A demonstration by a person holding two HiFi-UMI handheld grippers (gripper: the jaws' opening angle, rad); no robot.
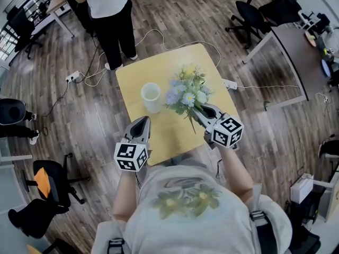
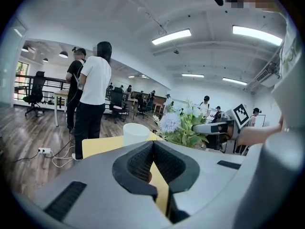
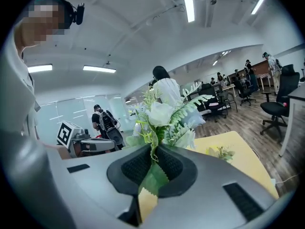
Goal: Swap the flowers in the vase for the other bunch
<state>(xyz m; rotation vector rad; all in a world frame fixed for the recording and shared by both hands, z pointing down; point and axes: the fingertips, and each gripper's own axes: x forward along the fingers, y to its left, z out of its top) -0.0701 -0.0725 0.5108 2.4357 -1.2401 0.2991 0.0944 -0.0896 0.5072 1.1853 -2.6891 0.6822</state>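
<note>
My right gripper (image 1: 198, 111) clamps stems of the ferny pastel flower bunch (image 1: 186, 91), centre frame; left gripper (image 1: 142, 121) closed, empty, just below the smooth white cylindrical vase (image 1: 151, 97).

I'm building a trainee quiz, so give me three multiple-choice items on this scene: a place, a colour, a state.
1. In the head view, the white vase stands: A left of the held bunch; B right of it; C on the floor.
2. The table top is: A grey; B yellow; C red.
3. The right gripper is: A open and empty; B shut on the bunch's stems; C out of view.
Answers: 1 A, the vase sits left of the flowers; 2 B, plainly yellow; 3 B, stems pinched between its jaws.
</note>
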